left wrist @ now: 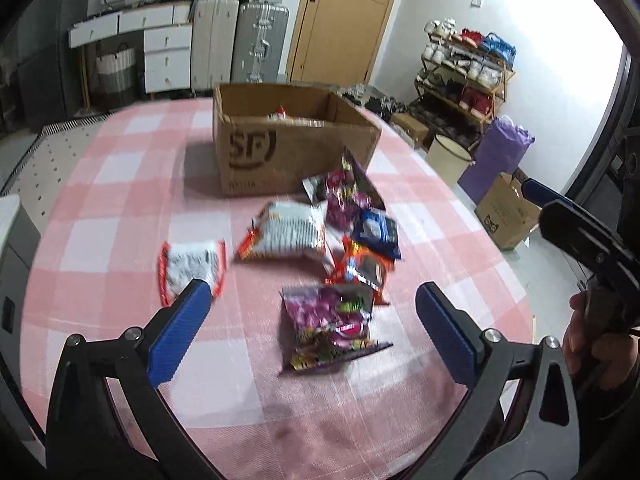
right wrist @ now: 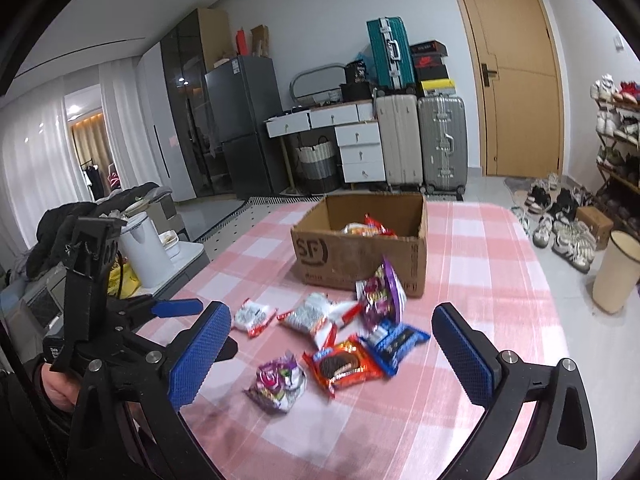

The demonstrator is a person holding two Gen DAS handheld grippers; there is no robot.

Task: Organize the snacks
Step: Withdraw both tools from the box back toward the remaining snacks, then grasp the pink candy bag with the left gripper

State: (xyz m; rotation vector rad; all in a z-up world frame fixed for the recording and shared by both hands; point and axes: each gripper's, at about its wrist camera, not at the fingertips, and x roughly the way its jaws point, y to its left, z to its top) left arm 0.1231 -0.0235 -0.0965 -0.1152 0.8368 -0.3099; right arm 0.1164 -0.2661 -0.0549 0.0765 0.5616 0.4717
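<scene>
An open cardboard box (left wrist: 280,148) (right wrist: 360,256) stands on the pink checked tablecloth (left wrist: 120,208) (right wrist: 480,280) with a few snack packs inside. Before it lie several loose packs: a purple candy bag (left wrist: 332,328) (right wrist: 278,380), an orange cookie pack (left wrist: 362,270) (right wrist: 342,366), a blue pack (left wrist: 378,232) (right wrist: 394,340), two white-and-red bags (left wrist: 288,232) (left wrist: 192,264), and a purple bag (right wrist: 380,292) leaning on the box. My left gripper (left wrist: 312,300) hovers open above the near purple bag. My right gripper (right wrist: 332,340) stands open over the pile, nothing between its fingers.
Beyond the table are suitcases (right wrist: 420,140), white drawers (right wrist: 360,152), a wooden door (right wrist: 516,76) and a shoe rack (left wrist: 464,76). A beige bin (right wrist: 616,272) and shoes stand on the floor at the right. A white kettle (right wrist: 144,248) sits left of the table.
</scene>
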